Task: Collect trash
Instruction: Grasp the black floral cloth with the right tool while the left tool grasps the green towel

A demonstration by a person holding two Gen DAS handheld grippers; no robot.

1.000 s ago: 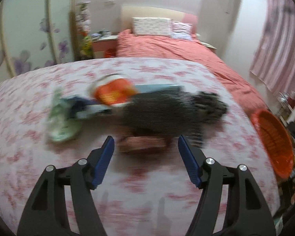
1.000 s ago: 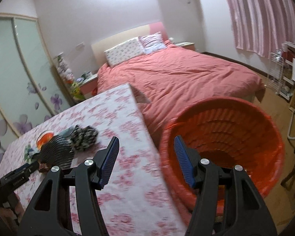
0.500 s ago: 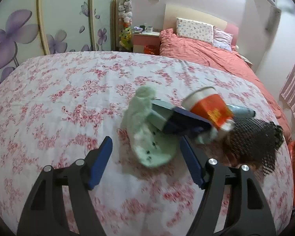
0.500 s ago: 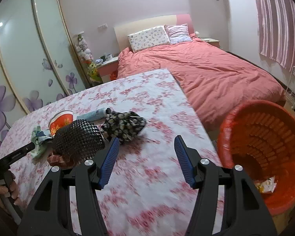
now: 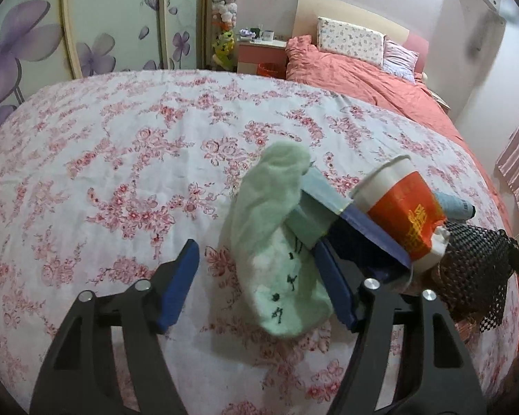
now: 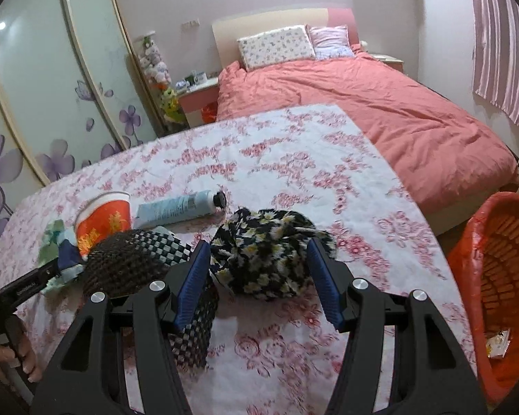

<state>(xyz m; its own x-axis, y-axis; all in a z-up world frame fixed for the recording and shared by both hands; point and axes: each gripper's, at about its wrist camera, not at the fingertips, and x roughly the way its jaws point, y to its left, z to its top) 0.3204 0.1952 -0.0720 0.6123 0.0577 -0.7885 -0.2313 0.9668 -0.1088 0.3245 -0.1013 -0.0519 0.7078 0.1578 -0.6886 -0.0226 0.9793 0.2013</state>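
Green sock (image 5: 280,242) btwn open left tongs (image 5: 256,283)

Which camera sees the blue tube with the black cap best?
The right wrist view: the blue tube lies in full sight there, cap and all. In the left wrist view only its end peeks out behind the red cup.

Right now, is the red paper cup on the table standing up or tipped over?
Tipped over. The cup lies on its side in the pile, its white rim facing sideways, beside the blue tube.
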